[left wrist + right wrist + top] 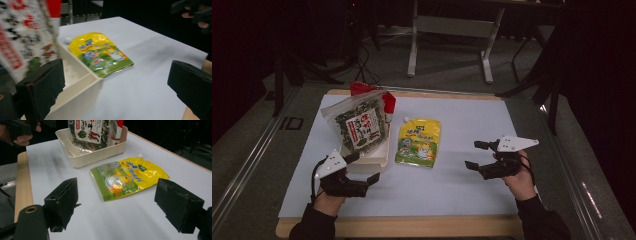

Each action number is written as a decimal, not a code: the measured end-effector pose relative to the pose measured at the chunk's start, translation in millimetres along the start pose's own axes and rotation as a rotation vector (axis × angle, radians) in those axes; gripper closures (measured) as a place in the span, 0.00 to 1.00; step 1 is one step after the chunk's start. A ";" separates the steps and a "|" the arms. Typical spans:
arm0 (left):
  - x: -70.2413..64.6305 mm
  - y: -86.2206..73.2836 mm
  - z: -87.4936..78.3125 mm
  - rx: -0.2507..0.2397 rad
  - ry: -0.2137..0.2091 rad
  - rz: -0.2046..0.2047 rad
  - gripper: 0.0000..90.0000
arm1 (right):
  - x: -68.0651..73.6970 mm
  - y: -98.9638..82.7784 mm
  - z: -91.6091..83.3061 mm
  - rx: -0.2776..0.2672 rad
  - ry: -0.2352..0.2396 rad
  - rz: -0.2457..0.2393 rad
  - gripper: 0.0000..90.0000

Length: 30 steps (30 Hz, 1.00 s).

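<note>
High view first: yellow pouch (pixel 418 142) lying flat on the white tabletop (pixel 452 195), label up, spout toward the far edge, just beside the right wall of the cream tray (pixel 377 162). Tray already occupied by an upright seaweed bag (pixel 359 122) with a red packet (pixel 387 102) behind it. Left gripper (pixel 363 168) released and empty, jaws spread wide at the tray's near corner. Right gripper (pixel 475 155) likewise released and empty, well apart from the pouch on its right and aimed at it. Probably the moment to pick up the pouch, most likely for the tray. Best taken with the right gripper, as seen in the right gripper view, where the pouch (pixel 127 178) sits squarely between the two black jaws. Come in low and level, slide one jaw under the near edge, pinch the flat sealed border rather than the bulging middle. Close gently: soft, slippery film, contents free to shift. Lift before moving sideways so as to clear the tray wall (pixel 100 155). Keep the left gripper near the tray to steady it, off the seaweed bag, which looks easy to topple.
</note>
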State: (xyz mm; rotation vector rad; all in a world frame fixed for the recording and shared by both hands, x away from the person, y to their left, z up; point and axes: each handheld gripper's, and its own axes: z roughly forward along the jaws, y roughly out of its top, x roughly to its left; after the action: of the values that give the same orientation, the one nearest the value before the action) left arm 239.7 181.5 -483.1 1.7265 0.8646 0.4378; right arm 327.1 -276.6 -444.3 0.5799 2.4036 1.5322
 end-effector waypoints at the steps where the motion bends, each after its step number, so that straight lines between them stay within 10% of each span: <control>1: -3.9 -1.3 2.2 -0.001 -0.012 0.002 0.02 | -0.5 -0.2 0.1 -0.005 0.008 0.006 0.21; 13: -40.4 -11.1 16.9 0.012 -0.076 0.072 0.02 | -0.9 3.4 17.6 -0.003 0.017 0.016 0.15; 30: -41.9 -21.7 20.3 0.032 -0.097 0.082 0.02 | -13.7 14.4 74.3 0.061 -0.056 0.073 0.24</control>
State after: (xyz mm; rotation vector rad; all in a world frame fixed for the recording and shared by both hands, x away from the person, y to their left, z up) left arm 218.3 140.0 -504.5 1.8026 0.7366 0.3925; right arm 371.9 -216.9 -463.1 0.7206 2.4187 1.4550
